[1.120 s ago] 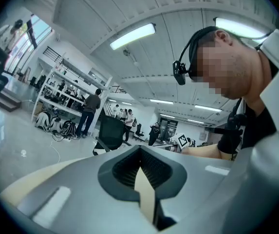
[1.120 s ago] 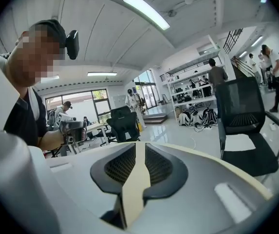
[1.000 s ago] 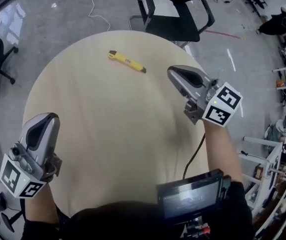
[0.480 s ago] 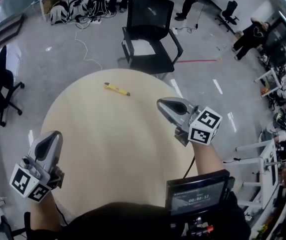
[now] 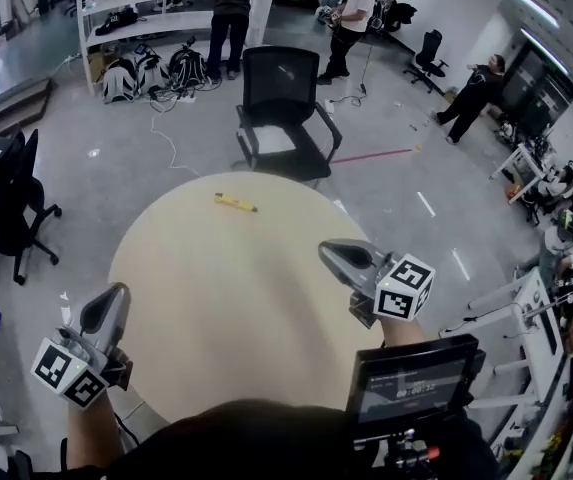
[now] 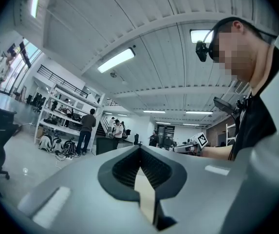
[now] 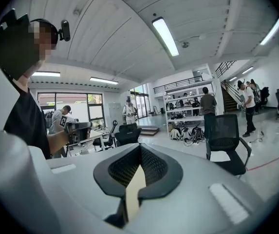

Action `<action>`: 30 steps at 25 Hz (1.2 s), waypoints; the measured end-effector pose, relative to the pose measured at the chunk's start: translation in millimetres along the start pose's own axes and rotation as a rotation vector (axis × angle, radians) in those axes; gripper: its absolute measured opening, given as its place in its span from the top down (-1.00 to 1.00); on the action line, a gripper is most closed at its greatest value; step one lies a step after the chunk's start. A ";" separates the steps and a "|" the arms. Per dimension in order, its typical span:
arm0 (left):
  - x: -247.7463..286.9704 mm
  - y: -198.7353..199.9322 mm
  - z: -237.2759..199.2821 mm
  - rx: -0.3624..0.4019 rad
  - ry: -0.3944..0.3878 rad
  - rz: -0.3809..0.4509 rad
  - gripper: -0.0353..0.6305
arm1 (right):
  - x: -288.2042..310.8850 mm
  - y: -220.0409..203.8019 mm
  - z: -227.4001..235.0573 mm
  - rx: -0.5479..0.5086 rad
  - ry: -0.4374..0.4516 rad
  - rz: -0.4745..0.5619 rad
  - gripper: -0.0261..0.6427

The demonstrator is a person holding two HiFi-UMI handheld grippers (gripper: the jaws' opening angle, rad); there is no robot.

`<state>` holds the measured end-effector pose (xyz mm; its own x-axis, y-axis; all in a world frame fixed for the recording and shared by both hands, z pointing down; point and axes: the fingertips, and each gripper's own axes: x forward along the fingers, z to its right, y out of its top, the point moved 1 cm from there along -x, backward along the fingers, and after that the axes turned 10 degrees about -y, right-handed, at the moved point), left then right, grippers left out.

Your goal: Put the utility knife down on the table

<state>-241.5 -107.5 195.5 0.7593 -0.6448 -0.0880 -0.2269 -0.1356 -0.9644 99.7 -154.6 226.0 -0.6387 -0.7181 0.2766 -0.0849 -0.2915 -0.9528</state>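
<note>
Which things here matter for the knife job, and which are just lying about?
Job: utility knife, lying on the table; left gripper and right gripper, both shut and empty.
Lying about: black office chair; bags.

One utility knife (image 5: 236, 203), one round table (image 5: 236, 308) and two hand-held grippers (image 5: 116, 294) (image 5: 329, 252).

left claw (image 5: 114, 293) grey; right claw (image 5: 326, 250) grey; marker cubes (image 5: 66, 373) black-white; top (image 5: 228, 444) black
</note>
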 end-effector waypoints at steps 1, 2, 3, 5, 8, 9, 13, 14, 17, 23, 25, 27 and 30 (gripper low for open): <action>-7.8 2.9 5.3 -0.001 -0.009 0.001 0.90 | -8.5 0.4 -11.2 0.006 -0.010 0.005 0.88; -14.9 4.9 10.7 -0.003 -0.022 0.000 0.90 | -16.8 0.6 -22.4 0.013 -0.021 0.011 0.88; -21.0 6.5 16.2 -0.004 -0.039 -0.001 0.90 | -24.5 1.0 -33.7 0.024 -0.031 0.022 0.88; -30.5 9.8 26.4 0.001 -0.080 -0.005 0.90 | -36.2 2.8 -56.1 0.045 -0.041 0.051 0.88; -44.3 8.1 39.4 -0.003 -0.131 -0.012 0.90 | -48.2 3.4 -88.4 0.047 -0.040 0.082 0.88; -49.7 4.3 45.3 -0.009 -0.142 -0.014 0.90 | -53.9 2.4 -97.7 0.041 -0.039 0.085 0.88; -62.2 2.0 78.5 -0.005 -0.170 -0.022 0.90 | -88.5 6.9 -122.5 0.033 -0.037 0.115 0.88; -63.1 4.9 89.3 0.004 -0.173 -0.018 0.90 | -98.9 9.0 -126.2 0.033 -0.034 0.126 0.88; -63.0 7.4 125.1 0.007 -0.160 0.012 0.90 | -133.5 13.3 -129.3 0.025 -0.011 0.152 0.88; -44.9 -21.4 209.4 -0.041 -0.120 0.040 0.90 | -206.1 -1.5 -109.0 0.013 0.051 0.175 0.88; -37.5 -28.7 234.3 -0.035 -0.106 0.040 0.90 | -222.6 -14.5 -101.4 0.029 0.080 0.175 0.88; -32.8 -35.5 255.4 -0.031 -0.092 0.033 0.90 | -235.6 -28.2 -94.7 0.051 0.106 0.173 0.88; -29.9 -42.5 276.2 -0.035 -0.080 0.019 0.90 | -245.6 -41.9 -87.3 0.075 0.126 0.169 0.88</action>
<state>-86.1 125.3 170.3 0.8007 -0.5855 -0.1271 -0.2616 -0.1508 -0.9533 193.4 89.1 187.1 -0.7297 -0.6776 0.0913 0.0857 -0.2232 -0.9710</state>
